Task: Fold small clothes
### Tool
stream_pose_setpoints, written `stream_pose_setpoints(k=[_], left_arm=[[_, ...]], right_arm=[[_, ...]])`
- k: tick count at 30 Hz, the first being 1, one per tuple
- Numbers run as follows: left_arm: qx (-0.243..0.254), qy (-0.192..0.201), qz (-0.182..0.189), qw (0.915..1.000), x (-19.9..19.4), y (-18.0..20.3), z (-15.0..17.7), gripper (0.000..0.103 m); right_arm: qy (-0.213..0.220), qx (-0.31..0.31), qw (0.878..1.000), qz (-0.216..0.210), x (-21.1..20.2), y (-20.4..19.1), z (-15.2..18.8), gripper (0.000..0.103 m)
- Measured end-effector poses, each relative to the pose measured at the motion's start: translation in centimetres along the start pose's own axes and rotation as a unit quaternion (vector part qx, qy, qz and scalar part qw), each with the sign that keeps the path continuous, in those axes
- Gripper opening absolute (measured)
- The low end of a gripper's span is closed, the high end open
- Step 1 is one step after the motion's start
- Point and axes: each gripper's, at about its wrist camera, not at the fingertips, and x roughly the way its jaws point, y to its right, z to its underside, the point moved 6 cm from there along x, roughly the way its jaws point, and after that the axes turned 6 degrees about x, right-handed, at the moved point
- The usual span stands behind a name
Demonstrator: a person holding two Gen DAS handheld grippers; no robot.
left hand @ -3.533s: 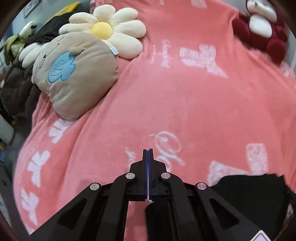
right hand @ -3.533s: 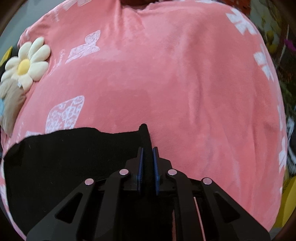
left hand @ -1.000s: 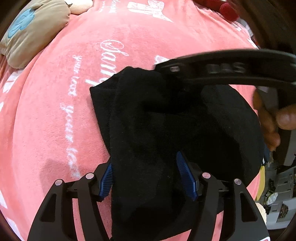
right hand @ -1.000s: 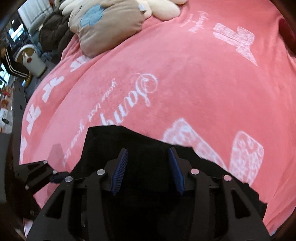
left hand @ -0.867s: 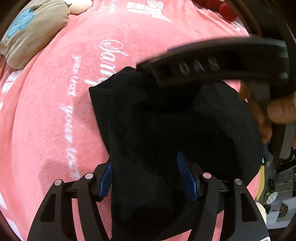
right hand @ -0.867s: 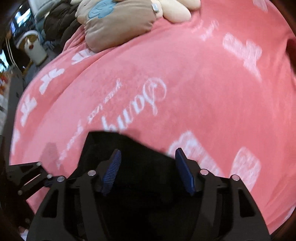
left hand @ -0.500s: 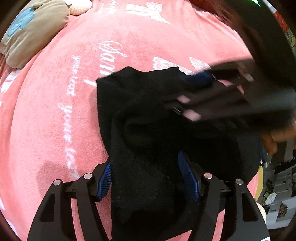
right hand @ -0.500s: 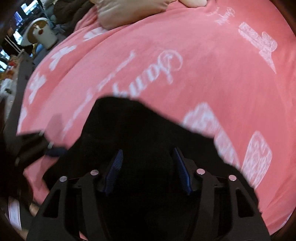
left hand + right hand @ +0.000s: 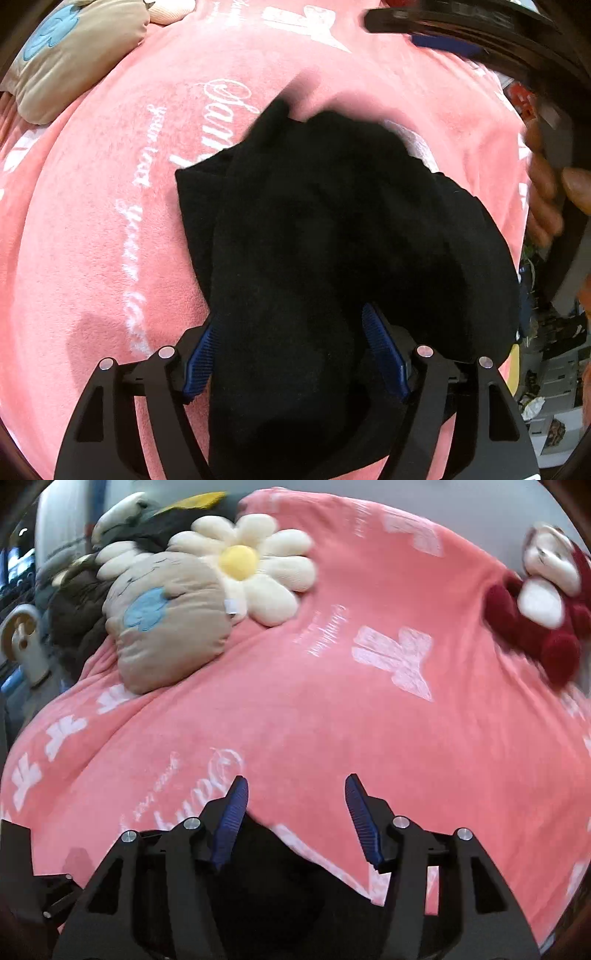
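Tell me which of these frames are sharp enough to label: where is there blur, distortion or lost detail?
Left wrist view: the black garment reads as a near-featureless dark mass, folds barely visible; the right claw and the hand are motion-smeared at the upper right. Right wrist view: soft overall, worst at the red plush toy; the flower cushion is slightly smeared. Both show fisheye bulging of the pink blanket.

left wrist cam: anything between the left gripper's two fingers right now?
Yes. In the left wrist view the black garment lies between the left gripper's open fingers, bunched on the pink blanket.
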Motion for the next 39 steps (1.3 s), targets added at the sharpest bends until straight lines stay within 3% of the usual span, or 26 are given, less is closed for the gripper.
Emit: stream_pose_setpoints(k=[3,6,7,10,13,14,15,16,19,21,22,23,26,27,29,31,32,33,34,37,39], left_arm=[[-0.018,0.007,0.008,0.9998,-0.6,-0.6,-0.1,0.071],[-0.069,0.014,-0.007,0.9975,-1.5,-3.0,-0.2,0.071],[-0.093,0.008,-0.005,0.9956,-1.5,-4.1,0.0,0.071],[-0.131,0.008,0.01,0.9913,-2.3,-5.2,0.7,0.071],[-0.107,0.014,-0.016,0.994,-3.1,-4.6,0.9,0.071],[-0.097,0.014,-0.024,0.9949,-2.9,-3.9,1.0,0.07],[-0.088,0.009,-0.028,0.9957,-2.5,-3.4,1.0,0.064],[-0.078,0.001,-0.032,0.9964,-2.2,-2.7,1.3,0.044],[-0.072,-0.002,-0.067,0.9951,-1.9,-2.2,1.8,0.029],[-0.083,-0.003,-0.076,0.9936,-2.3,-2.5,2.3,0.01],[-0.089,-0.004,-0.079,0.9929,-2.6,-2.8,2.6,0.008],[-0.098,-0.003,-0.081,0.9919,-2.9,-2.9,2.9,0.006],[-0.113,0.001,-0.088,0.9897,-3.9,-3.2,3.7,0.005],[-0.114,-0.001,-0.101,0.9884,-4.2,-3.4,4.1,0.004],[-0.121,-0.016,-0.132,0.9837,-4.1,-4.0,5.0,0.006],[-0.138,-0.026,-0.12,0.9827,-3.9,-4.1,5.5,0.011],[-0.138,-0.024,-0.12,0.9828,-4.2,-4.0,5.7,0.011],[-0.132,-0.025,-0.116,0.9841,-4.5,-3.6,5.8,0.018],[-0.124,-0.026,-0.114,0.9853,-4.9,-3.1,6.1,0.032],[-0.127,-0.009,-0.085,0.9881,-6.0,-2.0,7.0,0.061],[-0.15,-0.002,-0.067,0.9864,-6.2,-2.0,7.9,0.066]], right_arm=[[0.001,0.047,0.999,0.008,-3.1,3.7,3.3,0.051],[-0.025,0.081,0.994,0.072,-5.8,9.6,9.4,0.051],[-0.039,0.101,0.989,0.105,-6.7,12.0,12.0,0.051],[-0.076,0.177,0.97,0.148,-9.5,17.8,18.7,0.052],[-0.089,0.251,0.951,0.159,-11.2,22.0,22.6,0.052],[-0.091,0.27,0.946,0.155,-11.4,23.1,23.1,0.057],[-0.094,0.276,0.945,0.151,-11.1,23.6,23.1,0.061],[-0.092,0.275,0.945,0.148,-10.8,23.5,22.8,0.063],[-0.074,0.27,0.952,0.121,-9.3,23.6,20.7,0.063],[-0.081,0.259,0.957,0.106,-7.2,23.6,19.3,0.063],[-0.094,0.253,0.958,0.1,-6.2,23.6,19.1,0.039],[-0.107,0.256,0.956,0.094,-5.5,23.5,18.9,0.003],[-0.07,0.269,0.955,0.105,-7.0,24.1,18.0,0.002],[-0.088,0.254,0.955,0.124,-6.5,24.5,19.1,0.003],[-0.131,0.245,0.95,0.144,-5.6,25.0,21.1,0.005],[-0.117,0.243,0.951,0.148,-7.9,24.9,22.0,0.012],[-0.101,0.249,0.953,0.139,-9.9,24.5,22.5,0.037],[-0.09,0.254,0.953,0.137,-11.2,24.2,23.1,0.053],[-0.077,0.258,0.953,0.137,-12.7,23.7,24.0,0.071],[-0.103,0.262,0.954,0.107,-14.5,21.7,27.3,0.069],[-0.106,0.27,0.953,0.088,-14.9,20.4,29.2,0.07]])
